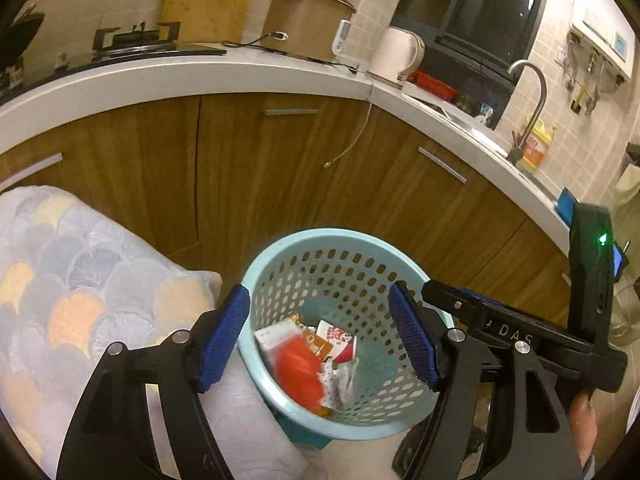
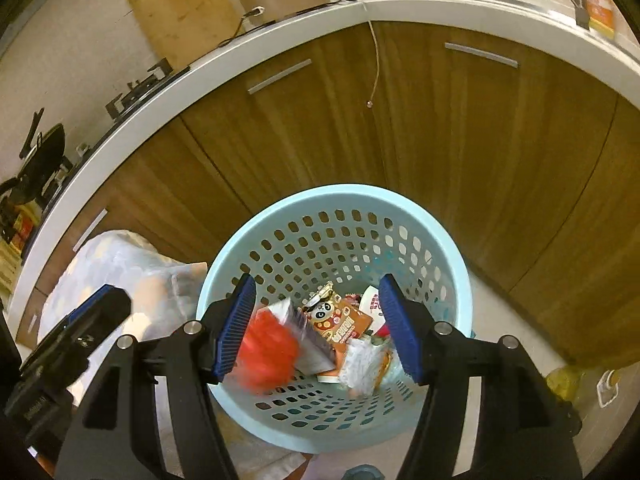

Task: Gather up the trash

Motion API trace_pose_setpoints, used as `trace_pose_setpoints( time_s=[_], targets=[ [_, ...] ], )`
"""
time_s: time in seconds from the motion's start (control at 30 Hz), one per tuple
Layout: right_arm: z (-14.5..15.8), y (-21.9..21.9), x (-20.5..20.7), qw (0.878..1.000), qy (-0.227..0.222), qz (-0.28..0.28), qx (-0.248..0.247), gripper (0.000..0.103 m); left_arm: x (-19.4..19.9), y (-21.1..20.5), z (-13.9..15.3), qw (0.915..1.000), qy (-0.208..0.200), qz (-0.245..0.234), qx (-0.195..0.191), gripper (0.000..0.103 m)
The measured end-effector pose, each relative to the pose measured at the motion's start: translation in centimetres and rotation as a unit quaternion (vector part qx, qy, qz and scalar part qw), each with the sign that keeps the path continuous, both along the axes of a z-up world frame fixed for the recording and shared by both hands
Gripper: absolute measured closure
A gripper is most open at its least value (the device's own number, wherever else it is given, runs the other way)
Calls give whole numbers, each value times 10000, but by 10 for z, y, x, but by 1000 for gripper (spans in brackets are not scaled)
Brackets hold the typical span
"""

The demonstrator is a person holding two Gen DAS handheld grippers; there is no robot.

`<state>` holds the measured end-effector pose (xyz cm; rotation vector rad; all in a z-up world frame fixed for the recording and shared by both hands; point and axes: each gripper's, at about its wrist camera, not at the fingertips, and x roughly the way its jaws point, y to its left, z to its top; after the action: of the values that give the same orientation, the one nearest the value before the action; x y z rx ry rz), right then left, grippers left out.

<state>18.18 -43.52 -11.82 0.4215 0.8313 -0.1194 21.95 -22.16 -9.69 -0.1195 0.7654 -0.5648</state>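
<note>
A light blue perforated basket (image 1: 280, 256) stands on the floor by the wooden cabinets; it also shows in the right wrist view (image 2: 452, 256). Inside lie snack wrappers (image 2: 340, 326) and a blurred red item (image 2: 268, 354), which also shows in the left wrist view (image 1: 298, 372). My left gripper (image 1: 320, 338) is open and empty above the basket. My right gripper (image 2: 318, 328) is open and empty above the basket too. The right gripper's black body (image 1: 520, 332) shows at the right of the left wrist view.
A patterned cushion (image 1: 80, 288) lies left of the basket. Wooden cabinets (image 1: 280, 168) with a white countertop (image 1: 200, 76) stand behind it. A cooker (image 1: 308, 28), kettle (image 1: 396, 56) and faucet (image 1: 532, 108) are on the counter. A cord (image 1: 360, 132) hangs down.
</note>
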Motion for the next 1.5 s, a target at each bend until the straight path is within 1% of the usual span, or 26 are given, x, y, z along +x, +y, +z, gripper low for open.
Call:
trace_pose_setpoints(
  time_s=[0.1,0.13,0.17,0.27,0.3,0.37,0.4,0.43,0.47,0.6,0.7,0.77,0.83,0.93,1.0,1.07,1.13,1.2,1.27,1.3,1.5],
  targets=[
    [7,7,-1,9996,-86,27,-253,43,-6,8,5,9998,-183,60,-22,33],
    [10,10,-2,9993,-130,53,-343,43,-9,11,8,9996,-269,125,-13,31],
    [14,16,-3,9987,-190,106,-456,43,-11,12,10,9993,-326,178,-16,29],
    [25,28,-6,9969,-418,233,-618,43,-23,23,19,9977,-554,388,-5,27],
    [29,31,-8,9962,-506,254,-662,43,-29,27,22,9966,-685,461,34,26],
    [40,39,-15,9932,-767,253,-839,43,-38,33,28,9938,-931,591,141,23],
    [44,42,-18,9917,-869,254,-907,42,-45,38,31,9907,-1122,745,216,22],
    [47,45,-20,9902,-969,250,-974,40,-47,43,33,9887,-1223,838,225,21],
    [52,50,-23,9877,-1108,225,-1078,37,-49,45,35,9875,-1277,898,225,20],
    [65,62,-35,9791,-1502,191,-1355,35,-50,58,38,9811,-1463,1233,287,20],
    [68,68,-41,9742,-1658,107,-1529,33,-51,63,38,9770,-1541,1425,386,20],
    [68,69,-43,9750,-1694,181,-1429,33,-55,65,39,9719,-1675,1570,513,20],
    [67,69,-44,9752,-1678,163,-1435,33,-59,70,44,9684,-1807,1669,400,20],
    [69,69,-45,9738,-1694,133,-1515,33,-61,76,51,9691,-1787,1691,199,19],
    [71,69,-48,9725,-1768,134,-1510,33,-62,78,53,9687,-1795,1708,148,19],
    [72,67,-49,9717,-1818,115,-1506,33,-63,76,52,9685,-1812,1700,195,16],
    [72,67,-49,9716,-1804,92,-1527,33,-63,74,50,9687,-1811,1677,246,16],
    [71,68,-48,9719,-1784,99,-1532,33,-62,72,49,9716,-1757,1570,208,13],
    [71,69,-49,9717,-1795,107,-1535,33,-61,71,46,9758,-1659,1424,93,12],
    [71,69,-49,9716,-1794,99,-1543,33,-60,71,45,9763,-1645,1405,77,12],
    [75,72,-51,9692,-1812,106,-1661,33,-60,66,41,9759,-1653,1417,177,12]
  ],
)
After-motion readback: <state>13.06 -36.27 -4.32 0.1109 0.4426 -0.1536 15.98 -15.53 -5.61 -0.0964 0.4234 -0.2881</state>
